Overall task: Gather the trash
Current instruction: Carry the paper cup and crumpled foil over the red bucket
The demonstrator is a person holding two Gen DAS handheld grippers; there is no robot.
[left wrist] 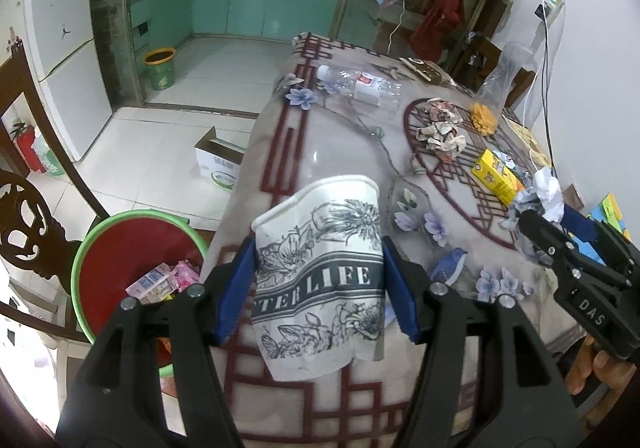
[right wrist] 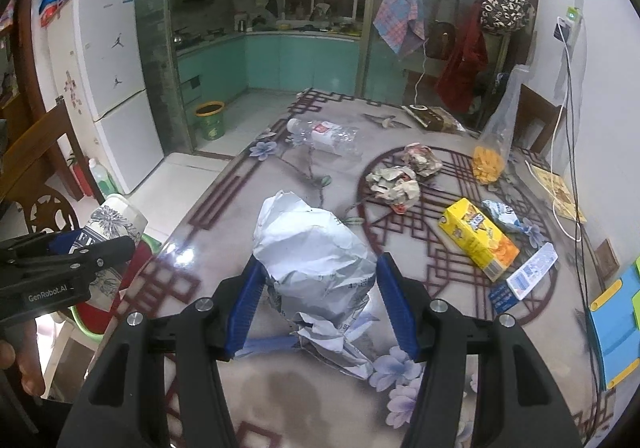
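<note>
My left gripper (left wrist: 318, 284) is shut on a crushed white paper cup (left wrist: 320, 272) printed with black flowers, held above the table's left edge; the cup also shows in the right wrist view (right wrist: 114, 224). A red bin with a green rim (left wrist: 132, 248) holding wrappers stands on the floor below left. My right gripper (right wrist: 316, 300) is shut on a crumpled white-grey paper wad (right wrist: 316, 260) over the table; it shows in the left wrist view (left wrist: 536, 224) too.
On the patterned table (right wrist: 224, 207) lie a clear plastic bottle (right wrist: 328, 137), two crumpled paper balls (right wrist: 394, 181), a yellow carton (right wrist: 478, 240), an orange wrapper (right wrist: 486, 163), a small blue-white box (right wrist: 528, 276). A cardboard box (left wrist: 218, 159) and a green bucket (left wrist: 160, 67) stand on the floor.
</note>
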